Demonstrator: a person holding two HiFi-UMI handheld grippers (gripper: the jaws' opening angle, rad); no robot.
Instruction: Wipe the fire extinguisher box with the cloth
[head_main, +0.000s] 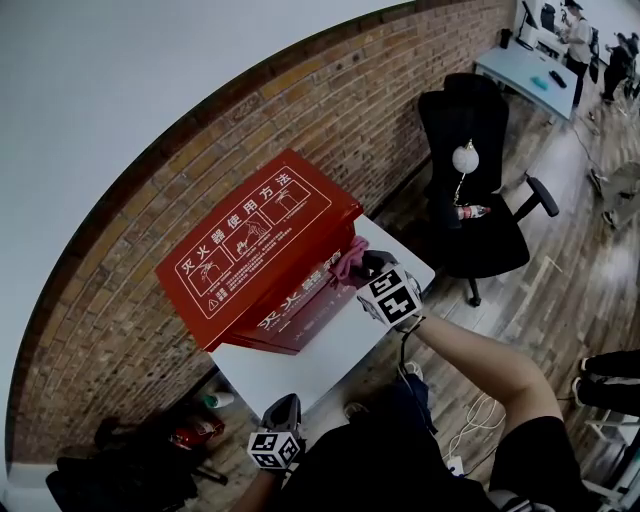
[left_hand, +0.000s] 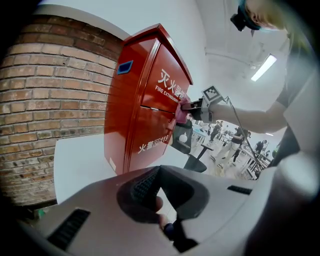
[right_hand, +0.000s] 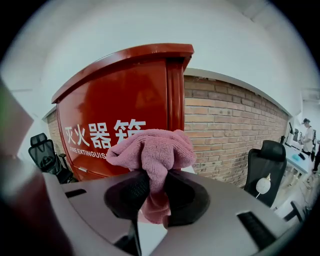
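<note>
My left gripper (head_main: 282, 402) hangs low, off the near edge of the white rectangular table (head_main: 300, 372); its own view shows its jaws brought together with nothing between them.

On that table the red metal fire extinguisher box (head_main: 250, 255) stands upright, back to the brick wall (head_main: 110, 300), front turned towards me, sloped lid falling forward. From the head view I read 灭火器使用方法 in white on the lid, above three framed diagrams. Only the gripper views show the front: 灭火器箱 over "FIRE EXTINGUI", the rest covered, and the left gripper view adds writing ending in 119 on the lower panel and a small blue patch (left_hand: 124, 67) on the box's side.

The pink fluffy microfibre cloth (right_hand: 150, 150) is bunched against the front, near the box's right corner, at the seam between upper and lower panels. My right gripper (head_main: 368, 265) is clamped on it, jaws pinching the cloth's middle.

Further right stands a black mesh office chair (head_main: 470, 190)
</note>
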